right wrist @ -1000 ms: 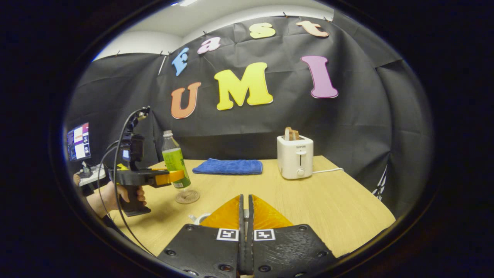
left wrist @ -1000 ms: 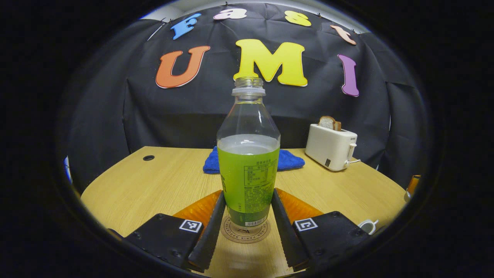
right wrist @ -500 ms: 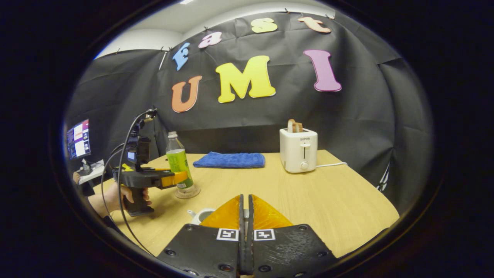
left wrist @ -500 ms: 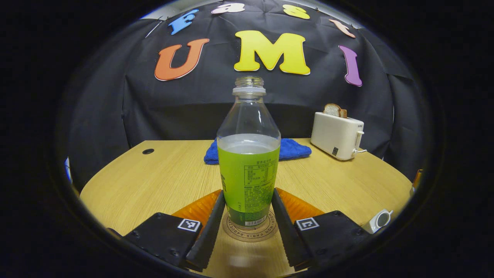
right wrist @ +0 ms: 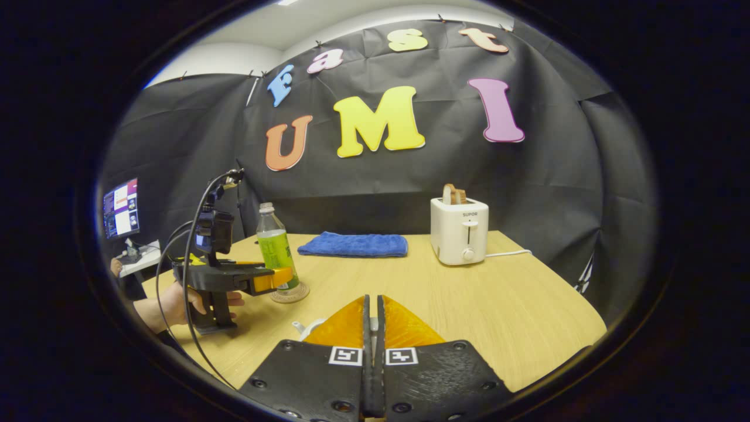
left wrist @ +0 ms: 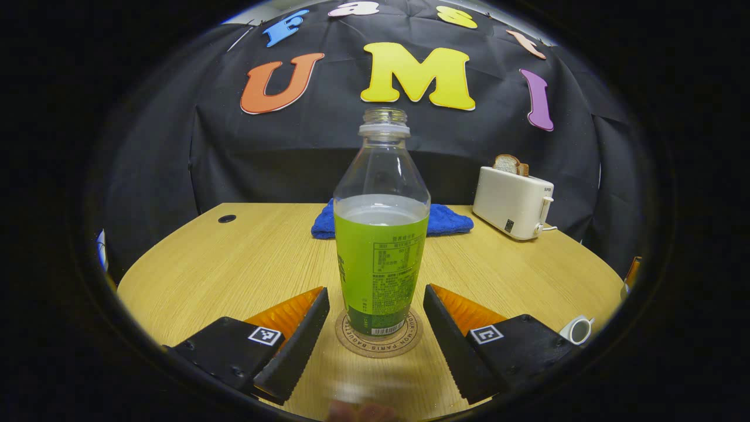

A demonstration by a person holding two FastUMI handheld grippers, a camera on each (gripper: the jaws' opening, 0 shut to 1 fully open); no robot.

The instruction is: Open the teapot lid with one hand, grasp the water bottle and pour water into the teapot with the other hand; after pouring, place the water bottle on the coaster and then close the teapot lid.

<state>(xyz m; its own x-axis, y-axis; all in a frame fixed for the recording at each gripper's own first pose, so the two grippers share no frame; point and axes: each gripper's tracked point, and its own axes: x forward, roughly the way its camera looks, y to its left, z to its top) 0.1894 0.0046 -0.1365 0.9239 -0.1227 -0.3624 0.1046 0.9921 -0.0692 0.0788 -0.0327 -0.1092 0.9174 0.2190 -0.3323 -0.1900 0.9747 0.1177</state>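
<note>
An uncapped water bottle [left wrist: 381, 234] with a green label stands upright on the round cork coaster [left wrist: 378, 346]. My left gripper [left wrist: 377, 292] is open, one finger on each side of the bottle's base and a gap on both sides. From the right gripper view the same bottle [right wrist: 275, 246] stands on its coaster [right wrist: 290, 293], with the left gripper [right wrist: 275, 278] held by a hand beside it. My right gripper [right wrist: 370, 319] is shut on a small pale knob, the teapot lid. Part of the white teapot [right wrist: 306, 328] shows just left of its fingers, and the teapot [left wrist: 577, 329] sits at the table's right edge.
A folded blue cloth [right wrist: 351, 244] lies at the back of the wooden table [right wrist: 498, 305]. A white toaster [right wrist: 460, 231] with bread in it stands back right, its cord trailing right. A lit monitor [right wrist: 120, 208] is far left. A small round hole [left wrist: 226, 218] marks the table's back left.
My left gripper's fingers have spread apart and let go of the bottle, which now stands free on the coaster. The right gripper stays shut and has barely moved.
</note>
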